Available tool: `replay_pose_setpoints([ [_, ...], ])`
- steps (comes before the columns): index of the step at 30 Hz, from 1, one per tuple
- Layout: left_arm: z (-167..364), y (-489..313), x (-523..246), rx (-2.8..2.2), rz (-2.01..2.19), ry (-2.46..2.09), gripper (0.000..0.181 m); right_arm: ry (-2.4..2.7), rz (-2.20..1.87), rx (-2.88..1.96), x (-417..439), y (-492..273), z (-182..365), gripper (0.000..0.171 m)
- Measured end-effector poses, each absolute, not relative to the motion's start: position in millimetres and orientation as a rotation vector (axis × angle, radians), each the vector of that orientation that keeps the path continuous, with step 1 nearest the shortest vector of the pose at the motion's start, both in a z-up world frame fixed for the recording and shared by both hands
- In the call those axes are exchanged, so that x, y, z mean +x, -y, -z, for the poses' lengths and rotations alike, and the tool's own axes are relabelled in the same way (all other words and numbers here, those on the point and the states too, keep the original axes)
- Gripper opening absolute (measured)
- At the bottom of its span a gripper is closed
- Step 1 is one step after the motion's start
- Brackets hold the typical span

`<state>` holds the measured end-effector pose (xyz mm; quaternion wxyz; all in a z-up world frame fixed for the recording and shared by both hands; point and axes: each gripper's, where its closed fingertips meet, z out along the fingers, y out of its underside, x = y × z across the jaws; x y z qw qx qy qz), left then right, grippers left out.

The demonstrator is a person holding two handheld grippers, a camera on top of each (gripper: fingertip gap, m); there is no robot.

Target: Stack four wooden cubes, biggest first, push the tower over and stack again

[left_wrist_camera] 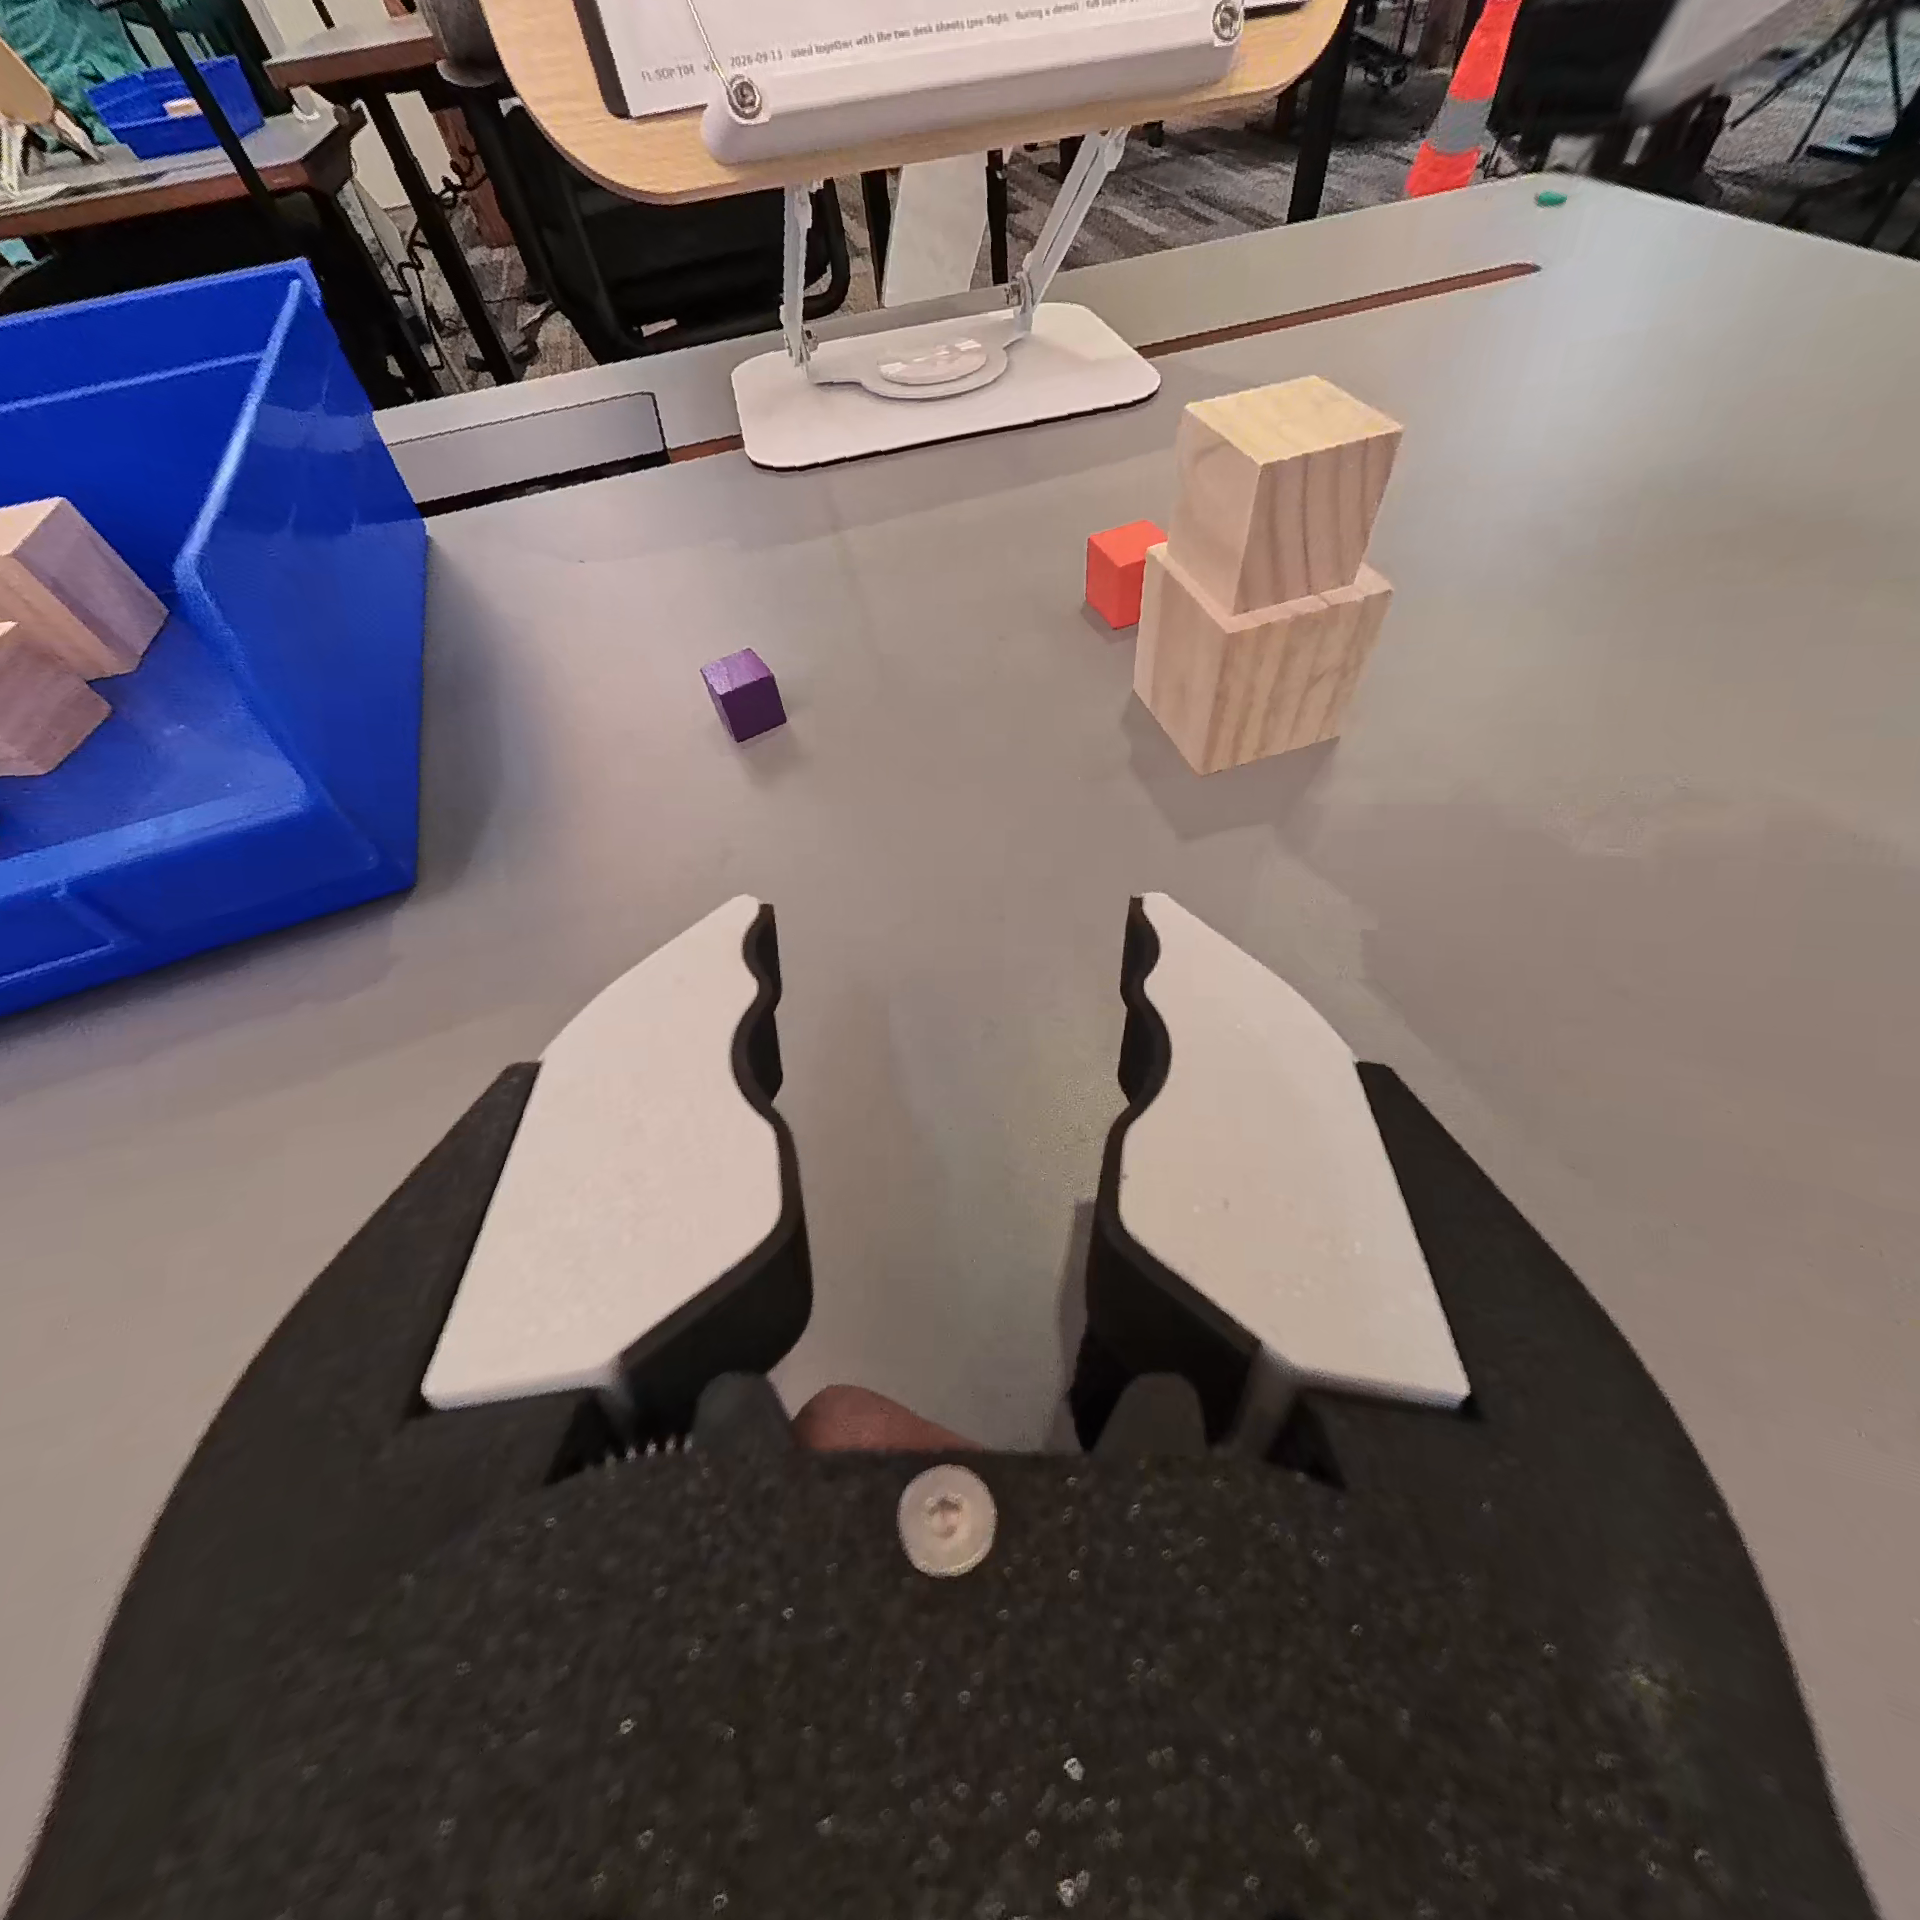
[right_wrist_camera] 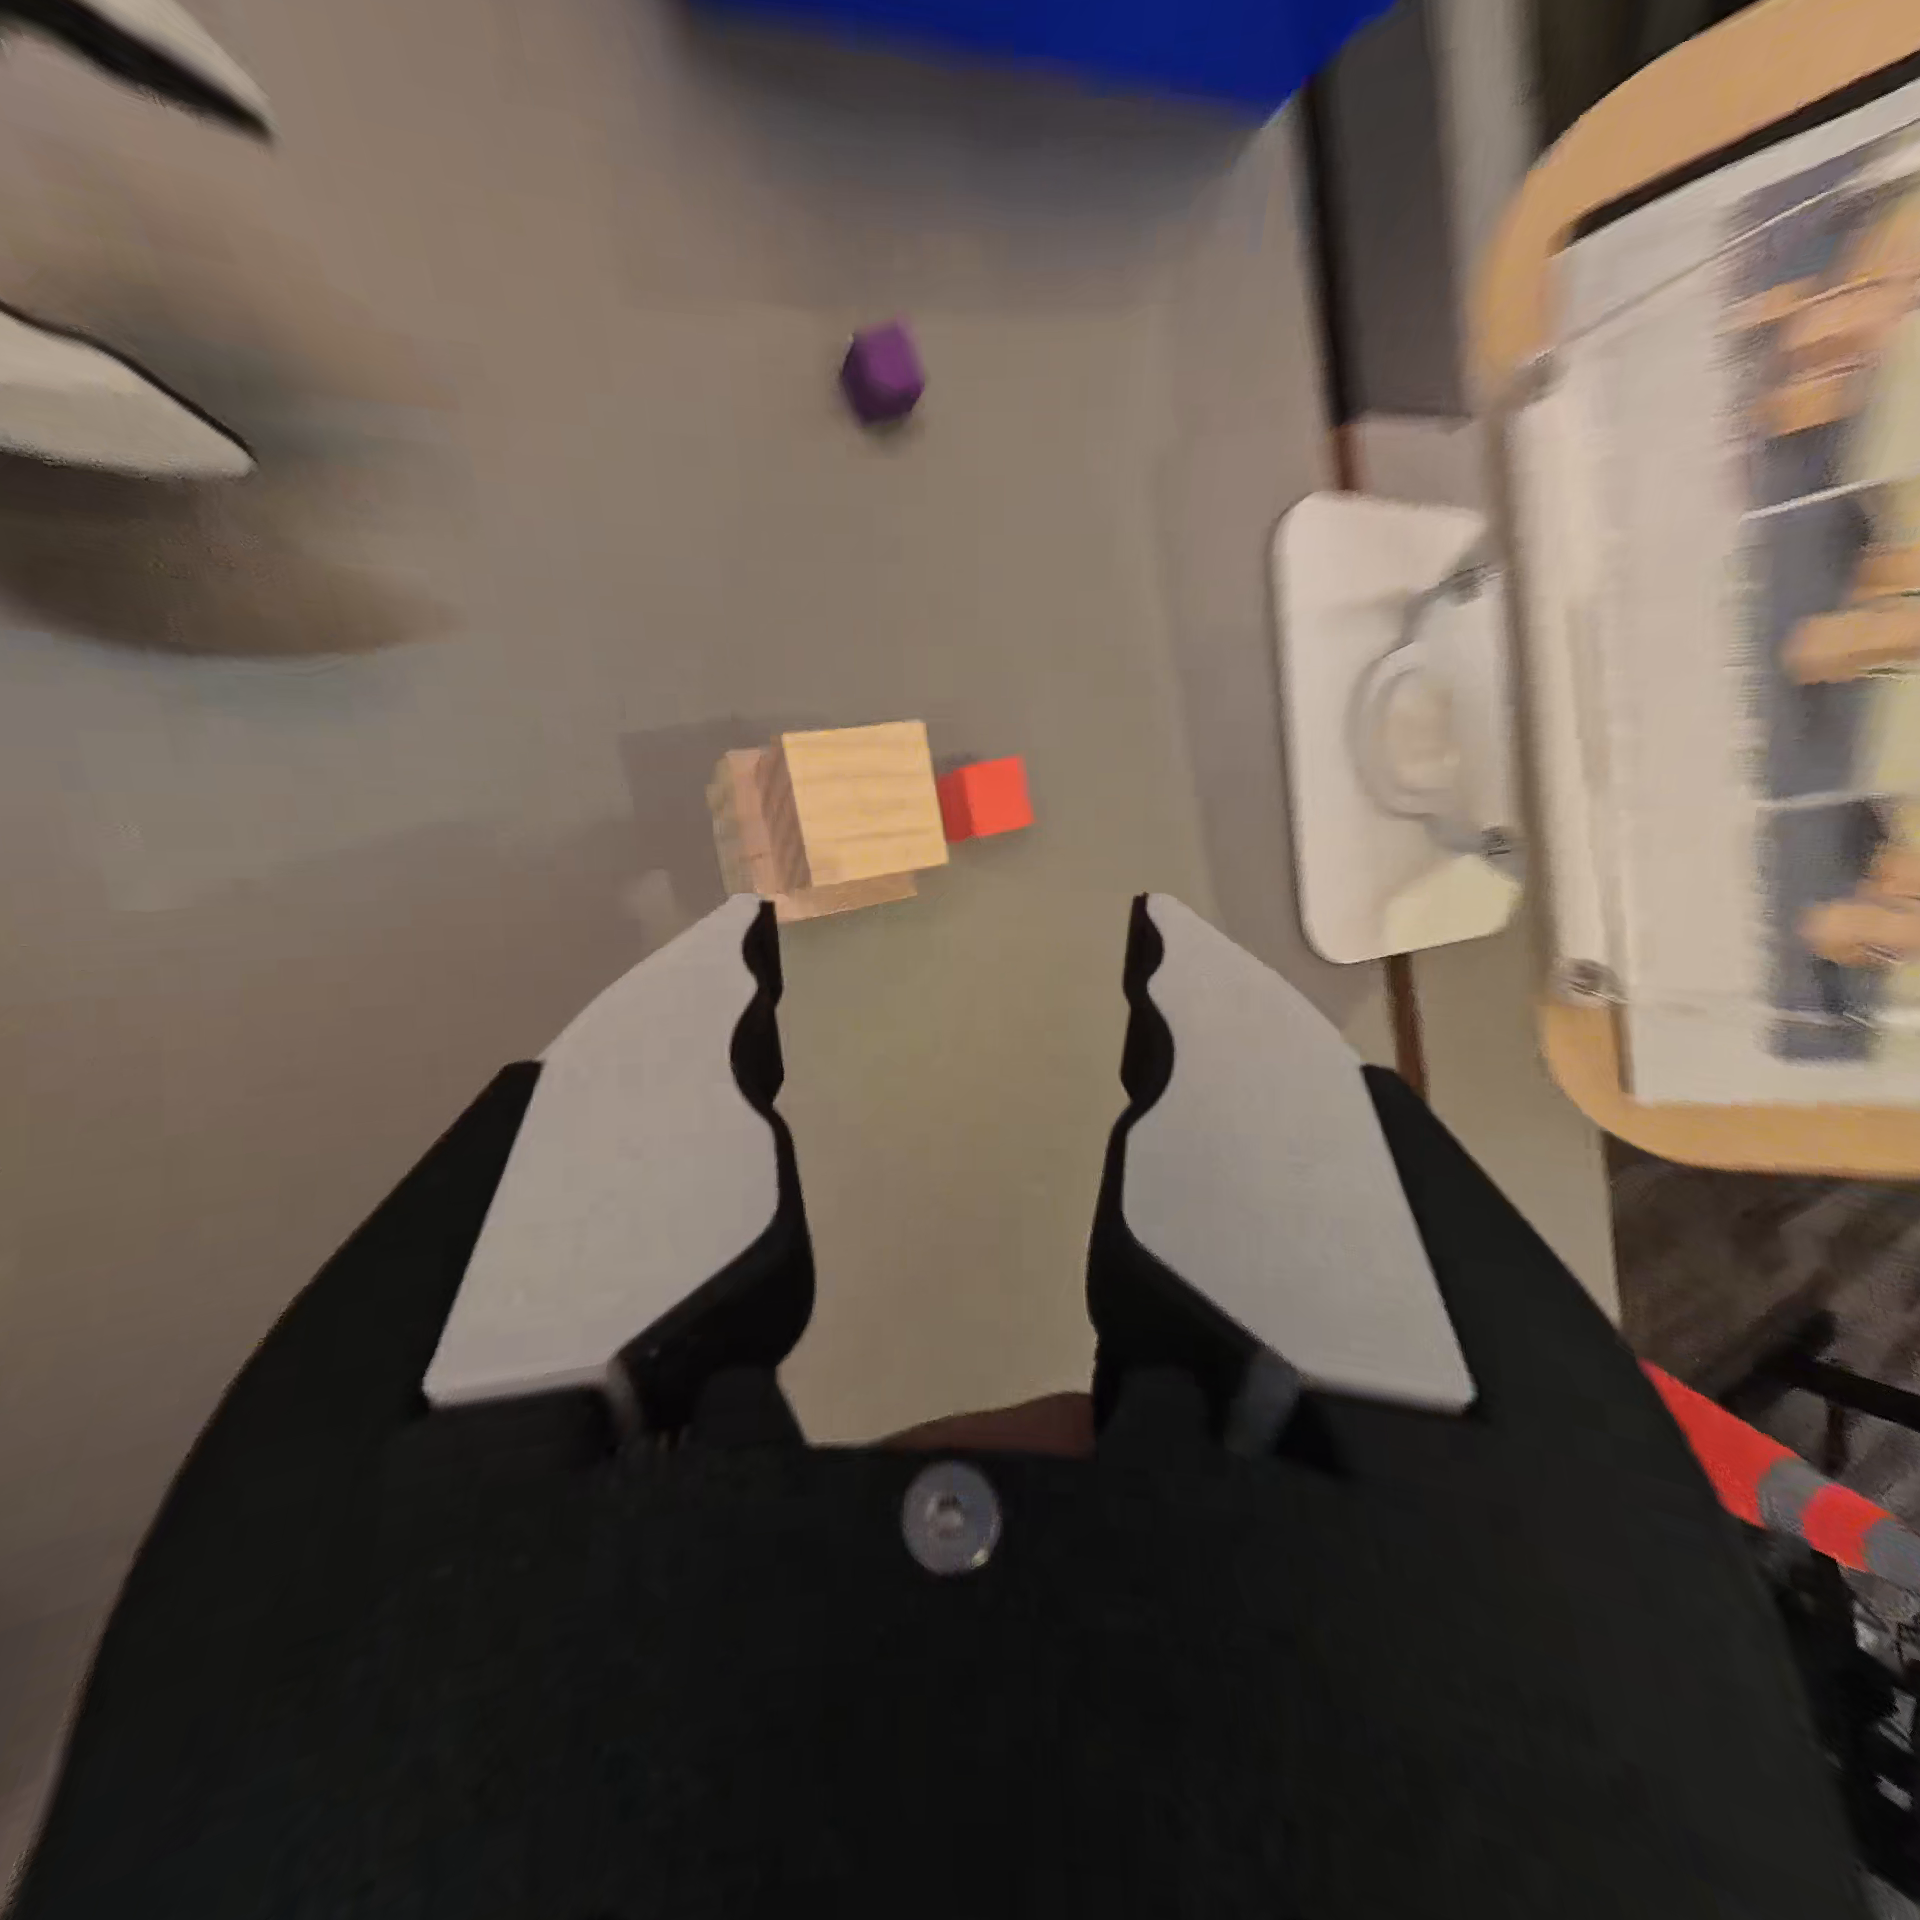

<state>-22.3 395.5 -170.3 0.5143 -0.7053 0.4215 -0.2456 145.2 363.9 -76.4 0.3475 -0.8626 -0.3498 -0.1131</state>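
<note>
Two bare wood cubes stacked on grey table (left_wrist_camera: 935, 831): smaller cube (left_wrist_camera: 1283, 488) atop big cube (left_wrist_camera: 1247, 675), skewed. Red cube (left_wrist_camera: 1120, 571) beside base, touching perhaps; purple cube (left_wrist_camera: 743, 694) apart. Left gripper (left_wrist_camera: 951, 914) and right gripper (right_wrist_camera: 951, 914) fingers apart, empty. Risk: reaching for red cube clips stack, topples it.

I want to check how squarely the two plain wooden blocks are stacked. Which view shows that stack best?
The left wrist view: it is sharp and shows the stack from the side, with the upper block turned slightly and the lower block's top edge visible. The right wrist view sees the stack from above, blurred, the upper block covering most of the lower.
</note>
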Motion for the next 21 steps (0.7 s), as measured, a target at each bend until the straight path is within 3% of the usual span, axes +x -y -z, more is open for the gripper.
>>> replay_pose_setpoints([
  [3,168.2,-396.6,-24.0,-1.688,0.596,-0.998,0.063,0.652,0.282,-2.002,134.6,-320.9,59.4,0.061],
  [5,166.5,-397.4,-25.3,-1.683,0.597,-0.983,0.063,0.505,0.206,-1.929,129.1,-286.6,76.7,0.053],
  [12,161.6,-397.1,-27.4,-1.681,0.595,-0.911,0.065,-0.133,0.054,-1.832,152.3,-218.6,149.9,0.064],
  [21,165.6,-384.9,-21.1,-1.689,0.574,-0.949,0.064,-0.237,0.081,-1.812,169.9,-197.2,157.9,0.071],
])
